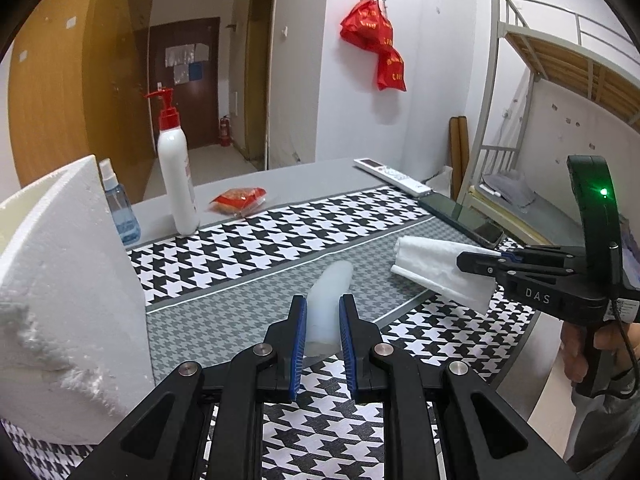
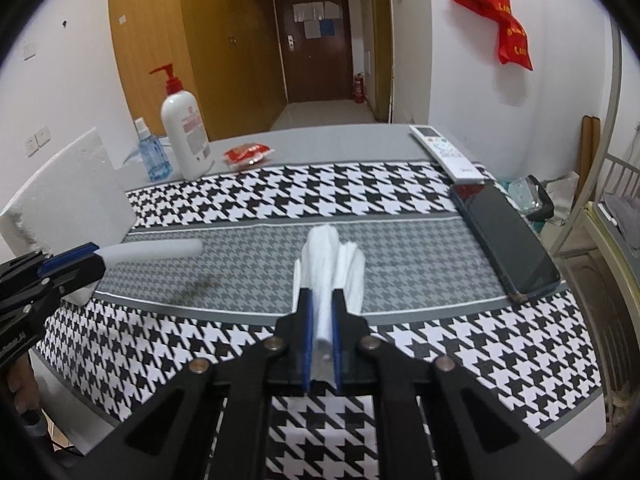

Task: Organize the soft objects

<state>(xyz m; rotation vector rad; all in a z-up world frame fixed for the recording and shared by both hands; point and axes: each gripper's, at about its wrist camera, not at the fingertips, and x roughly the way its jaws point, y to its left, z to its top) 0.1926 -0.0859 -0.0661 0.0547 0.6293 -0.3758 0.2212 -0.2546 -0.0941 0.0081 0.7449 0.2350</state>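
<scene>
A pale silicone roll [image 1: 326, 312] is being pinched by the left gripper [image 1: 323, 344], its long axis pointing far; folded tissue [image 2: 332, 276] is being pinched likewise by the right gripper [image 2: 321, 344].

Left wrist view: low, close over houndstooth cloth [image 1: 280, 232], facing hallway door [image 1: 192, 80]. Right wrist view: slightly higher, facing likewise. Shared: cloth, door, pump bottle [image 1: 176, 176], each other's gripper at frame edge.
</scene>
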